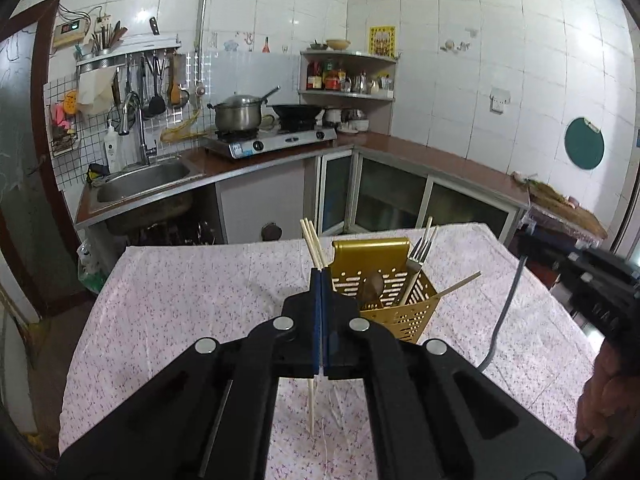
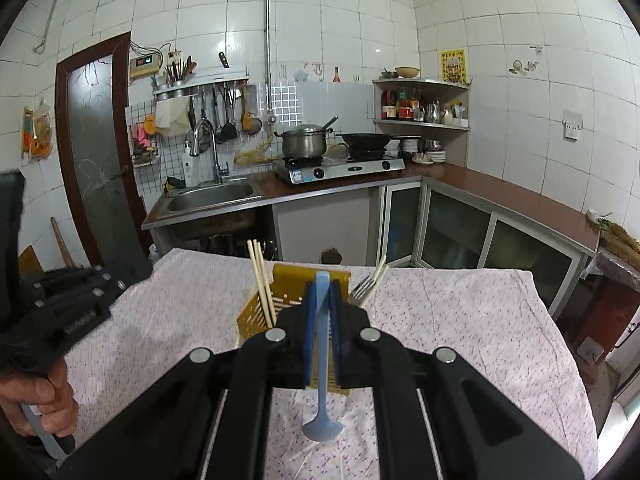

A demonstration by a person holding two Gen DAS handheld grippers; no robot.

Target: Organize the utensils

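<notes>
The left gripper (image 1: pixel 321 276) is clenched on chopsticks (image 1: pixel 311 238); the right gripper (image 2: pixel 322 286) grasps a blue spoon (image 2: pixel 322 408), both above the yellow holder (image 1: pixel 404 308).

No text can be read — the yellow poster (image 2: pixel 453 65) on the wall tiles is too blurred.

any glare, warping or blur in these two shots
Left wrist view: fisheye bends the white tiled wall, window glare washes out the left edge, and the other black claw is blurred at right. Right wrist view: same bowed tiles, dark corners; the pale blue plastic spoon stays sharp.
</notes>
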